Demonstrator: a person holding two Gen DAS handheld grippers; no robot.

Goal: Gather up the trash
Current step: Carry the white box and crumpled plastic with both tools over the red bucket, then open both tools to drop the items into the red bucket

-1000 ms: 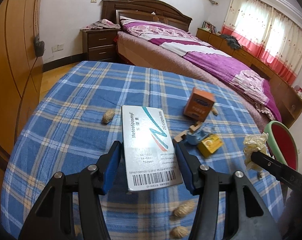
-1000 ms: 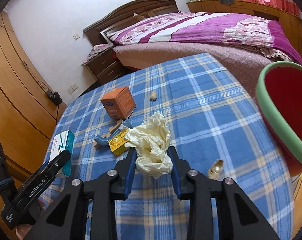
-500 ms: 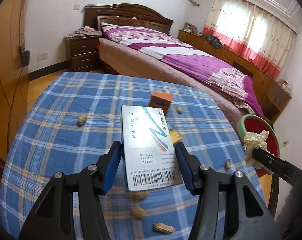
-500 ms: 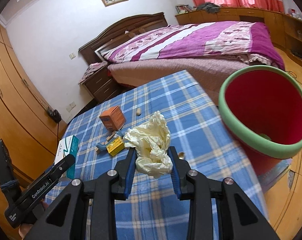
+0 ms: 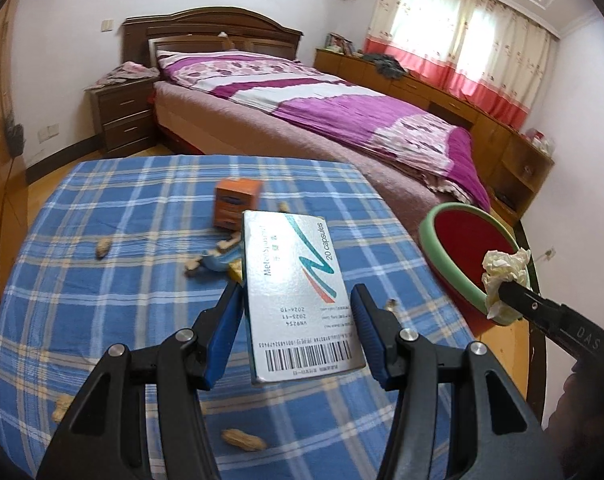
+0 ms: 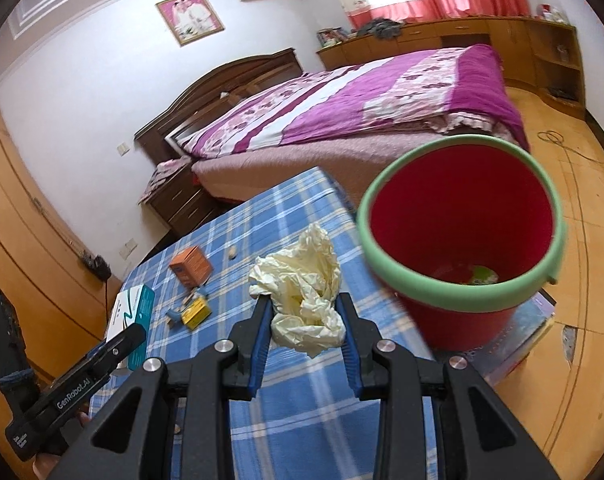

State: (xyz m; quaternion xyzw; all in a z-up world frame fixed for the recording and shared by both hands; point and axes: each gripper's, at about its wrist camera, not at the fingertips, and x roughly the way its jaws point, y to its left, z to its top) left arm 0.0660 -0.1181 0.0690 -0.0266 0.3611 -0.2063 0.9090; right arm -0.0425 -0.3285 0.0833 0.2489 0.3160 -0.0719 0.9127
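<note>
Carrying both loads to the red bin (image 6: pixel 458 280)

I'm pinching the capsule box (image 5: pixel 298 296) in my left gripper (image 5: pixel 296 334), the crumpled tissue (image 6: pixel 302 300) in my right gripper (image 6: pixel 304 334) — bin now nearer, drop-off coming

Two grippers are in view: the left gripper (image 5: pixel 296 308) and the right gripper (image 6: pixel 304 312). One silver capsule box (image 5: pixel 298 292), one crumpled tissue (image 6: pixel 302 300), one orange carton (image 5: pixel 238 202) at upper middle of the counter (image 5: pixel 102 292), one yellow packet (image 6: pixel 196 312), one red bucket (image 6: pixel 458 240) at right. At least five peanuts lie scattered, one (image 5: pixel 244 439) near the bottom edge.
</note>
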